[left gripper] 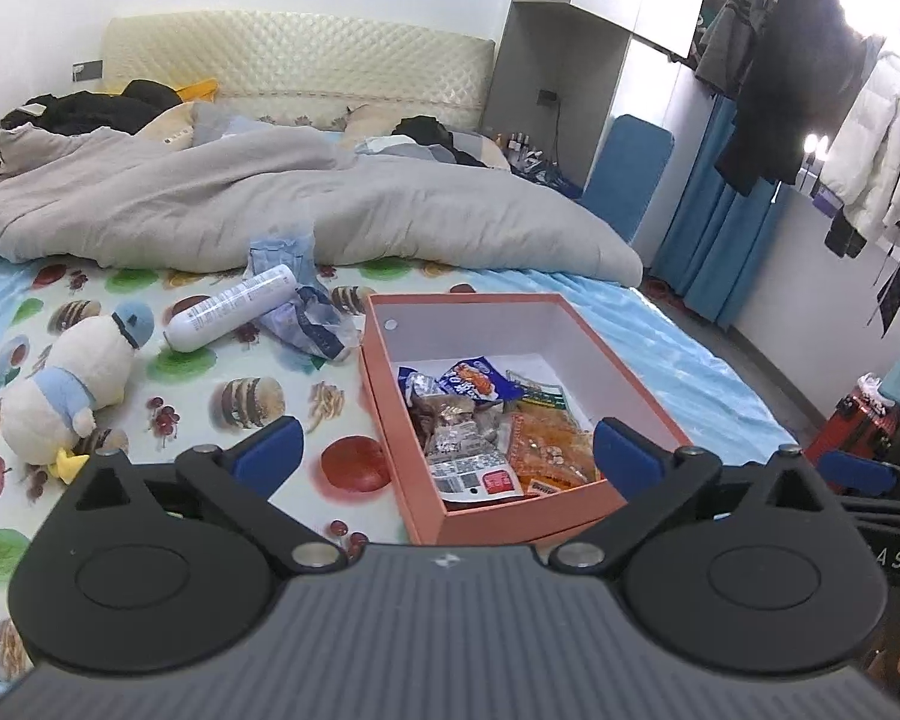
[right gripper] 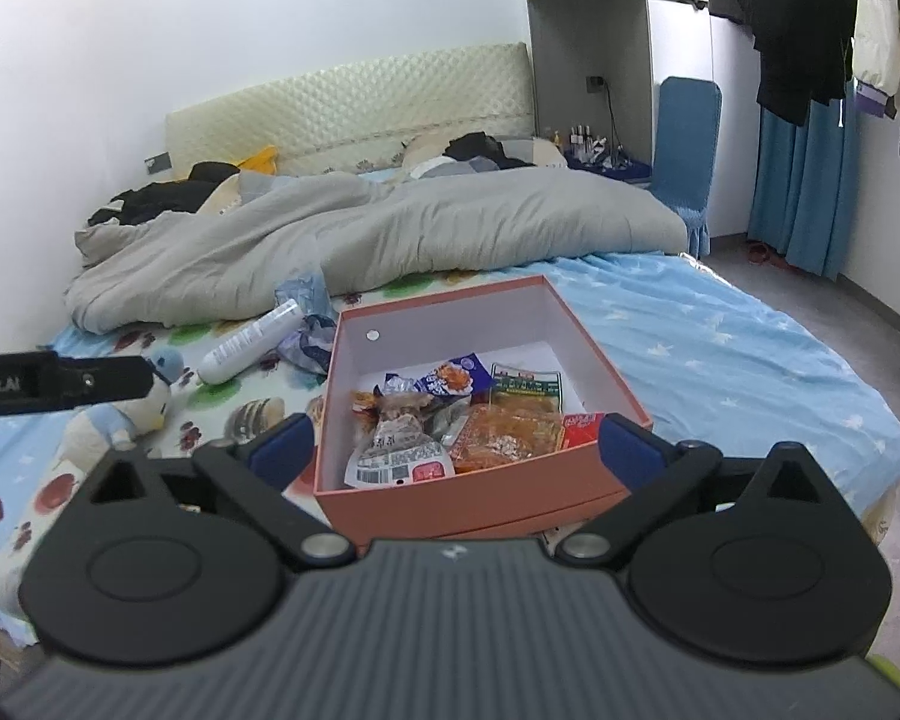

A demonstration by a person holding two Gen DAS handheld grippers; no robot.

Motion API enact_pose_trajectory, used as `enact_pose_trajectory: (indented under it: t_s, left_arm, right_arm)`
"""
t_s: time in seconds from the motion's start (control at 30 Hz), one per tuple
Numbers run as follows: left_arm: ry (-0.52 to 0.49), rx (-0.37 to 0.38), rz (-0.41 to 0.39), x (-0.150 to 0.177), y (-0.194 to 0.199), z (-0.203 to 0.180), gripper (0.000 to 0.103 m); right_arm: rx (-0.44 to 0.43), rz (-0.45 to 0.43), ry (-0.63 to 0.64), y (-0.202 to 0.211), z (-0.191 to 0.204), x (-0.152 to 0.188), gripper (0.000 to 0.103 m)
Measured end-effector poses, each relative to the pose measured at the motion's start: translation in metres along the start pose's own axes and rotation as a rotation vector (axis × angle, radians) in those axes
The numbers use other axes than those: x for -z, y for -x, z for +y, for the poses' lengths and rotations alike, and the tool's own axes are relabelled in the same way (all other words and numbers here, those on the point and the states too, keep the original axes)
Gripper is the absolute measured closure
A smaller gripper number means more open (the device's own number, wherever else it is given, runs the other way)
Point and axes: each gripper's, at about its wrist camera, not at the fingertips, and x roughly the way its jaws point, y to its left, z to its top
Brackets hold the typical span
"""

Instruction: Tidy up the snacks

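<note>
While the orange box (left gripper: 498, 516) of snack packets (left gripper: 474, 426) lay on the bed (left gripper: 660, 336) directly ahead, both the left fingers (left gripper: 447, 450) and right fingers (right gripper: 456, 447) stood spread, empty, equally near.

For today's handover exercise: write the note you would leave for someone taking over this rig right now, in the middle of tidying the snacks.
Left gripper: jaws wide open, empty, short of the orange box.
Right gripper: jaws wide open, empty, at the box's near wall.
Snack packets: piled loosely in the near half of the box, on the bed.
Outside the box: white bottle, crumpled blue wrapper, plush duck.
Done: all visible snacks are boxed.
Left: perhaps straighten the packets; no lid in view.
</note>
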Motion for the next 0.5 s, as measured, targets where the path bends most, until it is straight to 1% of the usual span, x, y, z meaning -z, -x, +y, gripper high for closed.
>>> enact_pose_trajectory:
  t_s: [0.13, 0.3, 0.5]
  left_arm:
    - [-0.001, -0.003, 0.001, 0.000, -0.001, 0.002, 0.000]
    - [0.006, -0.026, 0.025, 0.001, -0.007, 0.003, 0.000]
    - [-0.016, -0.046, 0.041, 0.003, -0.010, 0.001, 0.000]
  right_arm:
    - [-0.006, 0.001, -0.007, -0.001, -0.001, 0.000, 0.000]
    - [-0.012, -0.002, -0.003, -0.002, -0.001, 0.000, 0.000]
    - [-0.013, -0.005, -0.013, -0.003, -0.002, -0.001, 0.000]
